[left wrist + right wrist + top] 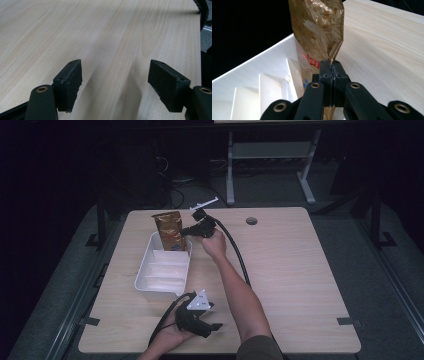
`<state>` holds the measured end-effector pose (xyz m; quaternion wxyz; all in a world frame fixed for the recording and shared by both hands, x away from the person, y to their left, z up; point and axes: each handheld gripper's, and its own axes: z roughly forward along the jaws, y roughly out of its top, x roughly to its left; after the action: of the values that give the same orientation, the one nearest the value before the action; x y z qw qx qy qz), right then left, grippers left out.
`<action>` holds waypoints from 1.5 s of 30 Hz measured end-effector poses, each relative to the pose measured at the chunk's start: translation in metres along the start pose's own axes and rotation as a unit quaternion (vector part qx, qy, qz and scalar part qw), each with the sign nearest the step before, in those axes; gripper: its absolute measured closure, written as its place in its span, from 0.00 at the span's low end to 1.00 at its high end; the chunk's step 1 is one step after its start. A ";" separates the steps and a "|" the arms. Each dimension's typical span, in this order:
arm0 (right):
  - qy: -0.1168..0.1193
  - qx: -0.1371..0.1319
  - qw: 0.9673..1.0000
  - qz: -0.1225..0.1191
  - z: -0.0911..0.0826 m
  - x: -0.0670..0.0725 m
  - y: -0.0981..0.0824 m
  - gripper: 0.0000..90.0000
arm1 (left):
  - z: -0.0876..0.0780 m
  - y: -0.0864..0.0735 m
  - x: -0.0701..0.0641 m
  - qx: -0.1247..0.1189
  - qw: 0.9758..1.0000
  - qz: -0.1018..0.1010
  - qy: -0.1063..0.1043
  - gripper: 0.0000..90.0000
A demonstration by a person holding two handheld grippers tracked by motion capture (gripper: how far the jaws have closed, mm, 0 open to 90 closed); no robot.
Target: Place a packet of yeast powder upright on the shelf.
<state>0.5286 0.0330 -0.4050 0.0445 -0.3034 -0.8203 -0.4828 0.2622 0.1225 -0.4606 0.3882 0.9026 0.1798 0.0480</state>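
Upper centre of the frame, the right gripper (186, 231) clenches a gold snack bag (169, 231) over the white tray (145, 270); the left gripper (216, 326) rests released at the desk's (290, 270) lower edge.

This looked like a lab or test room, not a home. The pale wood-grain table (280, 265) stood alone on dark grey carpet (395, 260) in a dim, nearly black room. Black brackets (348, 321) sat at its edges, and a round cable port (251, 221) was cut into the top near the far edge. Behind it stood the grey metal legs of a second desk (305, 180), with loose cables (175, 190) on the floor beneath.
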 end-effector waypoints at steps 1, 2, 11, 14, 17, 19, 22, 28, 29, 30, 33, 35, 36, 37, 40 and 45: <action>-0.001 0.001 1.000 -0.001 0.000 0.000 0.000 0.97 | 0.000 0.000 0.000 0.000 1.000 0.000 0.000 0.30; -0.002 0.003 1.000 -0.001 -0.001 0.000 -0.001 0.97 | 0.001 0.000 0.000 0.000 1.000 0.000 0.000 0.30; -0.001 0.003 1.000 0.000 -0.013 -0.002 -0.004 0.81 | 0.000 0.000 0.000 -0.002 1.000 -0.003 -0.001 0.30; 0.003 -0.006 1.000 0.005 -0.024 -0.003 -0.004 0.77 | 0.001 0.001 -0.001 -0.004 1.000 -0.003 -0.002 0.30; 0.009 -0.012 1.000 0.006 -0.034 -0.003 -0.006 0.74 | 0.002 0.001 -0.001 -0.004 1.000 -0.002 -0.003 0.30; 0.014 -0.012 1.000 0.006 -0.039 -0.003 -0.008 0.73 | 0.002 0.001 -0.001 -0.004 1.000 -0.002 -0.003 0.30; 0.017 -0.016 1.000 0.005 -0.047 -0.003 -0.012 0.72 | 0.002 0.001 -0.001 -0.005 1.000 -0.002 -0.003 0.30; 0.025 -0.024 0.999 0.012 -0.065 -0.003 -0.023 0.68 | 0.002 0.002 -0.002 -0.005 1.000 -0.001 -0.002 0.29; 0.025 -0.024 0.999 0.012 -0.068 -0.003 -0.025 0.67 | 0.002 0.002 -0.002 -0.006 1.000 -0.001 -0.002 0.29; 0.024 -0.025 0.999 0.013 -0.072 -0.002 -0.027 0.67 | 0.002 0.002 -0.002 -0.007 1.000 -0.001 -0.002 0.29; 0.025 -0.026 0.999 0.014 -0.083 -0.003 -0.034 0.65 | 0.002 0.003 -0.003 -0.008 1.000 0.000 -0.002 0.29; 0.026 -0.027 0.999 0.016 -0.089 -0.004 -0.038 0.63 | 0.002 0.003 -0.003 -0.008 1.000 0.001 -0.003 0.29; 0.026 -0.027 0.999 0.016 -0.089 -0.004 -0.038 0.63 | 0.002 0.003 -0.003 -0.008 1.000 0.001 -0.003 0.29; 0.024 -0.026 0.999 0.018 -0.095 -0.004 -0.042 0.62 | 0.002 0.003 -0.003 -0.009 1.000 -0.001 -0.003 0.29; 0.023 -0.027 0.999 0.020 -0.104 -0.005 -0.048 0.59 | 0.002 0.003 -0.002 -0.010 1.000 0.000 -0.003 0.29; 0.022 -0.025 0.999 0.023 -0.117 -0.004 -0.060 0.54 | 0.001 0.003 -0.001 -0.013 1.000 -0.003 -0.004 0.29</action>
<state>0.4737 -0.0860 -0.3906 0.0661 -0.3127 -0.7997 -0.5083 0.2620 0.1193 -0.4590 0.4011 0.8969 0.1804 0.0452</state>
